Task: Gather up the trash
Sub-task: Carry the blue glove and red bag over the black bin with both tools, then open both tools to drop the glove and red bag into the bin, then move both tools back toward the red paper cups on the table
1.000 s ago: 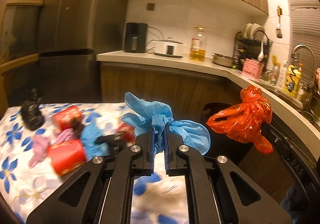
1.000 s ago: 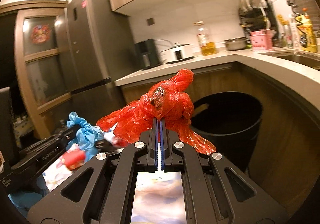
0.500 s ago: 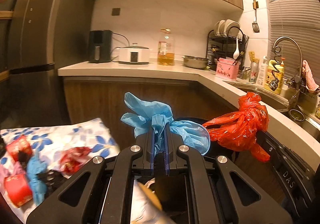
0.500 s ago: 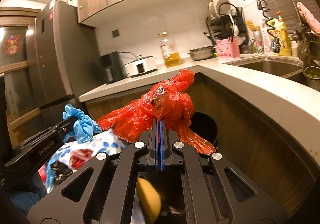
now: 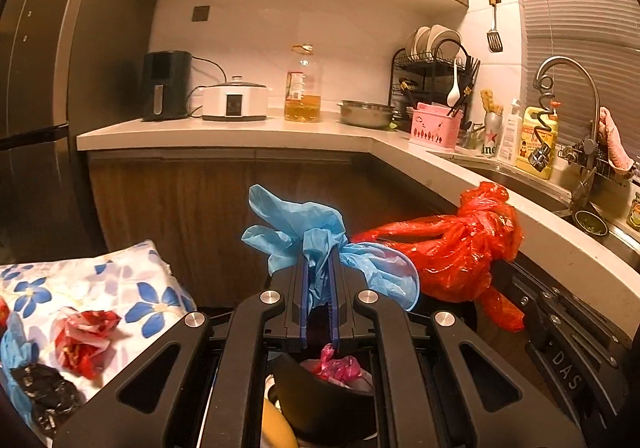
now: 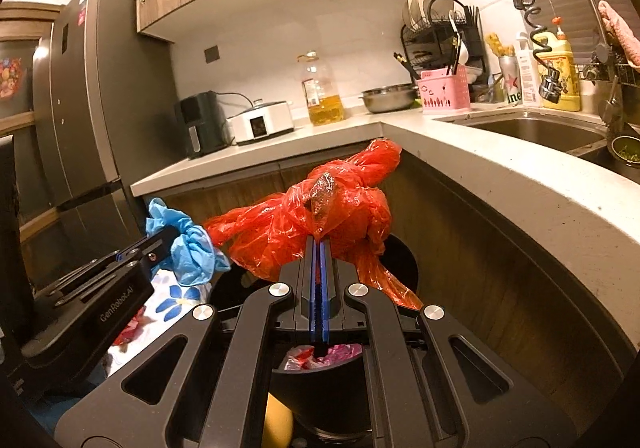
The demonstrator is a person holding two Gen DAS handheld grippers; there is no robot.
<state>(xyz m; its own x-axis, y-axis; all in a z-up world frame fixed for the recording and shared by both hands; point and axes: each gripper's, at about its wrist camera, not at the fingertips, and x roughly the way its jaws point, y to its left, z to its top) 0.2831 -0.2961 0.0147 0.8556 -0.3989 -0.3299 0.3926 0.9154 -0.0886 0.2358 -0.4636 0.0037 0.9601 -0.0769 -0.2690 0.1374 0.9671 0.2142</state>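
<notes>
Above the black bin's rim (image 6: 404, 260), left hand-held gripper (image 5: 318, 268) clamping blue glove (image 5: 304, 232), right hand-held gripper (image 6: 319, 244) red bag (image 6: 332, 207).

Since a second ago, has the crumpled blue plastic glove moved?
Yes. The crumpled blue plastic glove, clamped in the left gripper, swung right, off the flowered tablecloth toward the black bin.

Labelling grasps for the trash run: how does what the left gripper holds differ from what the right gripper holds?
1. Colour: the left gripper holds a blue glove; the right gripper holds a red plastic bag.
2. Bulk: the red plastic bag is the bigger, puffier bundle; the blue glove is smaller.
3. Jaws: the left jaws keep a visible gap around the blue glove; the right ones look fully closed on the bag.
Shared: both are crumpled and clamped.
</notes>
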